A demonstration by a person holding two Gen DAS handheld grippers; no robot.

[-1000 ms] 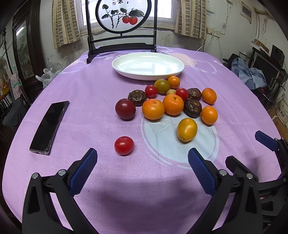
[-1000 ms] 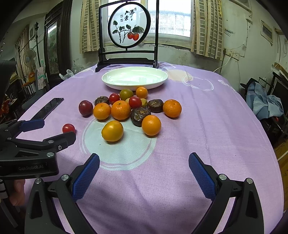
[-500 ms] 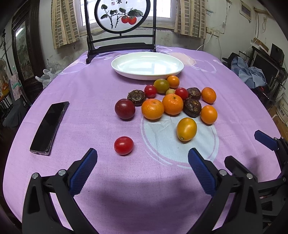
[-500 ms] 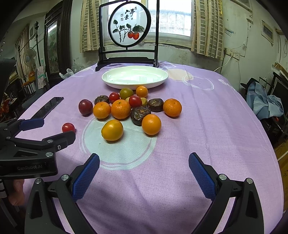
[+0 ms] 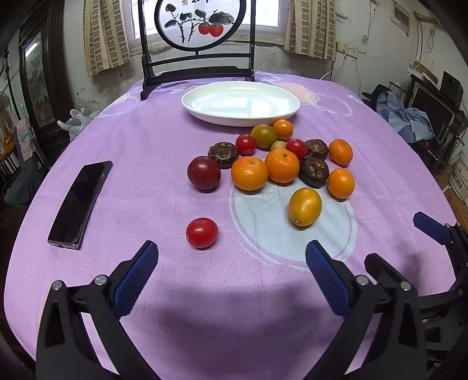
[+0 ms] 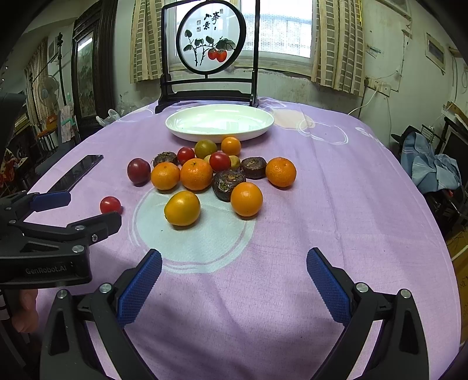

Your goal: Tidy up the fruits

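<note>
A cluster of fruits lies mid-table: several oranges (image 5: 249, 173) (image 6: 196, 173), a yellow-orange fruit (image 5: 304, 206) (image 6: 182, 207), a dark plum (image 5: 204, 172) (image 6: 138, 170), dark brown fruits (image 5: 314, 172), red tomatoes (image 5: 246, 144) and a green one (image 5: 263, 135). A lone red tomato (image 5: 201, 232) (image 6: 110, 204) lies nearer, left. An empty white plate (image 5: 240, 103) (image 6: 219, 122) stands behind the cluster. My left gripper (image 5: 231, 273) is open and empty just short of the lone tomato; it also shows in the right wrist view (image 6: 82, 209). My right gripper (image 6: 234, 280) is open and empty, short of the cluster.
A black phone (image 5: 80, 201) (image 6: 76, 172) lies on the purple tablecloth at the left. A dark wooden stand with a round painted screen (image 5: 199, 23) (image 6: 211, 43) stands behind the plate. The table edge falls away on the right, with clutter beyond it.
Both views have barely shifted; the fruits sit a touch nearer in the right wrist view. Both grippers stay open and nothing has been moved.
</note>
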